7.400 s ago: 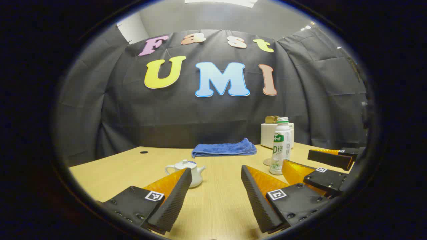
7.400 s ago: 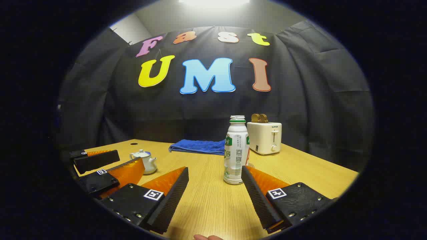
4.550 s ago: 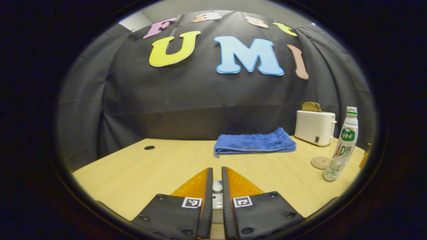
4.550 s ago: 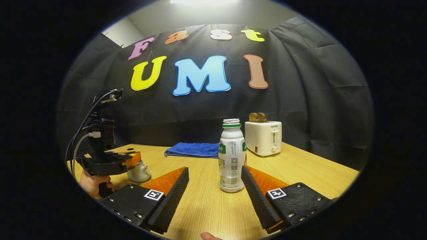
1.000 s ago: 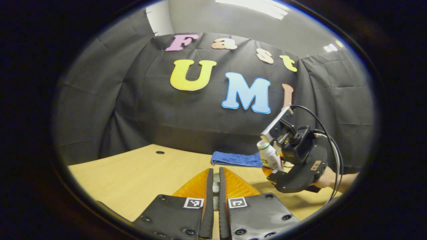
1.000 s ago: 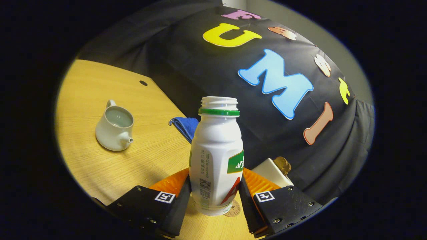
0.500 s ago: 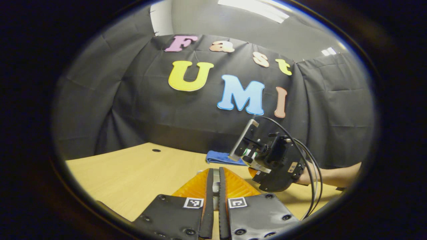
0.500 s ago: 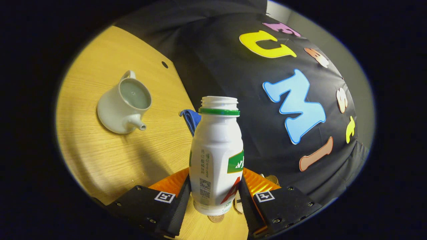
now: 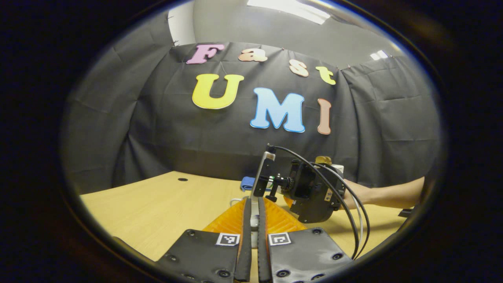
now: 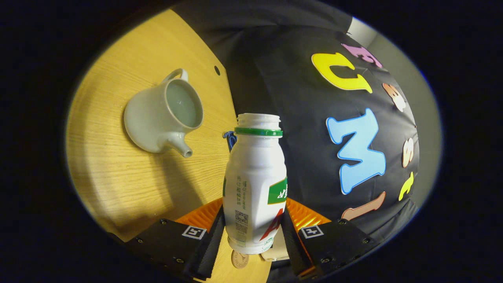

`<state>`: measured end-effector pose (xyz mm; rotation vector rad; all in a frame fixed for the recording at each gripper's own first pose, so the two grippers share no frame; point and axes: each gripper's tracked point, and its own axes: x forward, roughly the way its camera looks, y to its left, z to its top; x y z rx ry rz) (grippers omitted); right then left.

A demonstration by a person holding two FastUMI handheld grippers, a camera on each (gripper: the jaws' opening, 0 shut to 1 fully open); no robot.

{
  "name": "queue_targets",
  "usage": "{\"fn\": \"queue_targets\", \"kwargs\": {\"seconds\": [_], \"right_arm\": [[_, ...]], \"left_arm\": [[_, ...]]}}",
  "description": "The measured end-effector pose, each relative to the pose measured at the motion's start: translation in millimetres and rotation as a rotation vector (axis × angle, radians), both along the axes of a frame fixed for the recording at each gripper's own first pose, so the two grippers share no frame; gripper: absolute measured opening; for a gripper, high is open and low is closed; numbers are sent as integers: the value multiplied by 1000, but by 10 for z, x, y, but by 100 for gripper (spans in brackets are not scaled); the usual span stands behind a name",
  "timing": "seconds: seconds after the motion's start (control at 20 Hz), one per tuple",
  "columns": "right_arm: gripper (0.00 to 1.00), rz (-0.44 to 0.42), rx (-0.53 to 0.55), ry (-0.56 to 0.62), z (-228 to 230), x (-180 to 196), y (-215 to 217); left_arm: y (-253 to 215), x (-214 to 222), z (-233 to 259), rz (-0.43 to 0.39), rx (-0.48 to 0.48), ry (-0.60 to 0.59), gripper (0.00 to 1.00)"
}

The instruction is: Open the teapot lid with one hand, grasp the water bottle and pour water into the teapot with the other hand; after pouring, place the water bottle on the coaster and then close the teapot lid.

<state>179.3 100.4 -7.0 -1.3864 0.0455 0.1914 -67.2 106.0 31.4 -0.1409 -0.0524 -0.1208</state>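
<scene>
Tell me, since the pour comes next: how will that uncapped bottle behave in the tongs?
The water bottle is thin plastic, so it probably dents under squeeze. Uncapped and tilted toward the teapot, it likely spills readily. Its smooth sides may slip.

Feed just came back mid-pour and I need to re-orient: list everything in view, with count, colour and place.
teapot: 1, white, lid off, on the table
water bottle: 1, white with green neck ring, uncapped, tilted, held off the table
teapot lid: 1, white knob visible, pinched in the left gripper
coaster: 1, tan, on the table below the bottle
towel: 1, blue, far side of table
toaster: 1, white, mostly hidden
table: 1, light wood
left gripper: 1, shut
right gripper: 1, clamping the bottle
hand: 1, holding the right gripper
</scene>
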Motion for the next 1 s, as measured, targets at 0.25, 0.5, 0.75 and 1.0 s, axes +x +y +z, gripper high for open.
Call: {"fn": "queue_targets", "kwargs": {"seconds": [0.25,0.5,0.75,1.0], "right_arm": [[72,40,-110,-55,52,25,76],[72,65,-208,-116,174,79,122],[72,87,-286,-126,186,93,150],[72,106,-338,-157,244,97,189]], "left_arm": [[26,10,-62,5,1,15,12],[77,30,-92,20,17,23,12],[132,30,-172,33,9,42,12],[170,27,-157,42,13,43,13]]}}
